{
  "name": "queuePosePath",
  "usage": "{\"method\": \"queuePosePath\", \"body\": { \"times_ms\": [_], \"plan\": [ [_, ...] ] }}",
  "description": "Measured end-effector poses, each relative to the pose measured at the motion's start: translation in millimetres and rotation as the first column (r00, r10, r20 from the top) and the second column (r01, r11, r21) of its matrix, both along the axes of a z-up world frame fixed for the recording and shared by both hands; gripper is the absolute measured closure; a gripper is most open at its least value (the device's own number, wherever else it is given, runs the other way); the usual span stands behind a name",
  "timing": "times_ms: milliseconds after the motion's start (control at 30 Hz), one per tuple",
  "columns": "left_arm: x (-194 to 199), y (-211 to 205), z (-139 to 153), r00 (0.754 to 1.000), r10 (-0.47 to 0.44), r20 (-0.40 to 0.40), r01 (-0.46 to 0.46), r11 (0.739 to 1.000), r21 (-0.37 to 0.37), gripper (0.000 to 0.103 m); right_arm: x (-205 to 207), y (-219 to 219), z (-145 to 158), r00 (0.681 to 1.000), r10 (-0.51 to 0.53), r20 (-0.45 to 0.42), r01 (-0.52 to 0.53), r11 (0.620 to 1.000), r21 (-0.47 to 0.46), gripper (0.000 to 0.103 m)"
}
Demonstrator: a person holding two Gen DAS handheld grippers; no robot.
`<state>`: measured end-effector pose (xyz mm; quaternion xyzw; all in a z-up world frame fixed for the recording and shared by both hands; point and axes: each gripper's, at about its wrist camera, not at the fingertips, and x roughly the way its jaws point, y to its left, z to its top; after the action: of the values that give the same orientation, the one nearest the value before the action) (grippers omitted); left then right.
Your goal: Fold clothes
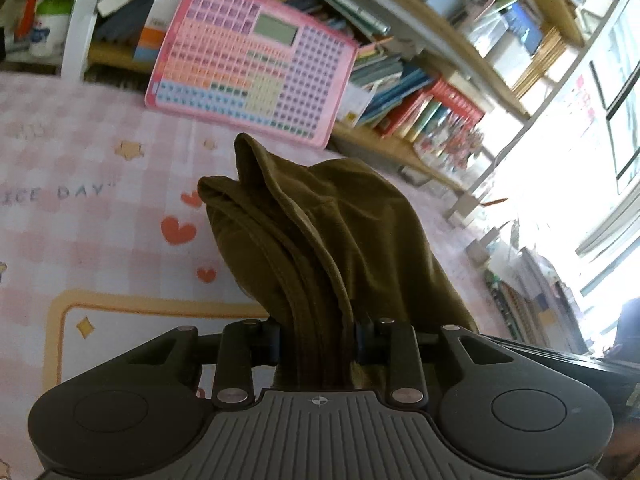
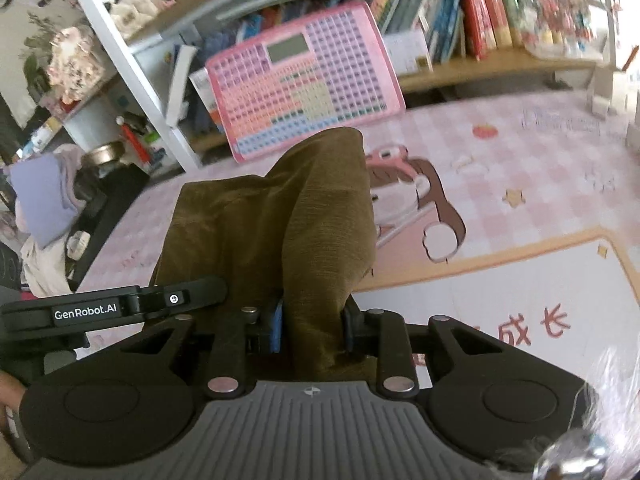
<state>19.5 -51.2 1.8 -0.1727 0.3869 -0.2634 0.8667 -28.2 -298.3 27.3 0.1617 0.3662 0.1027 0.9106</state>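
Garment [image 1: 344, 232], olive-brown, bunched between both grippers, lifted over pink checked mat [image 1: 100, 208]. Left gripper [image 1: 318, 338] at lower centre of left wrist view, clamped on thick folds; cloth rises up-frame from jaws. Right gripper [image 2: 312, 330] at lower centre of right wrist view, clamped on cloth too; garment fills frame centre. Pink board [image 2: 304, 88] leans against shelf behind, upper centre.

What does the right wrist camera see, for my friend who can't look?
The right hand-held gripper is shut on bunched olive-brown cloth above a pink checked table mat. A pink chart board leans against bookshelves behind.
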Motion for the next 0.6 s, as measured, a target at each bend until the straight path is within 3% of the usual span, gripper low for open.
{"method": "queuePosePath", "body": {
  "times_ms": [233,600],
  "plan": [
    [0.6,12.3,11.4,0.999,0.019,0.036,-0.017,0.999,-0.04,0.074,-1.1,9.8,18.6,0.998,0.011,0.07,-0.011,1.0,-0.013,0.078],
    [12.9,28.4,28.3,0.994,0.068,0.086,-0.064,0.997,-0.052,0.074,22.7,20.2,37.5,0.992,0.06,0.11,-0.06,0.998,-0.008,0.078]
  ]
}}
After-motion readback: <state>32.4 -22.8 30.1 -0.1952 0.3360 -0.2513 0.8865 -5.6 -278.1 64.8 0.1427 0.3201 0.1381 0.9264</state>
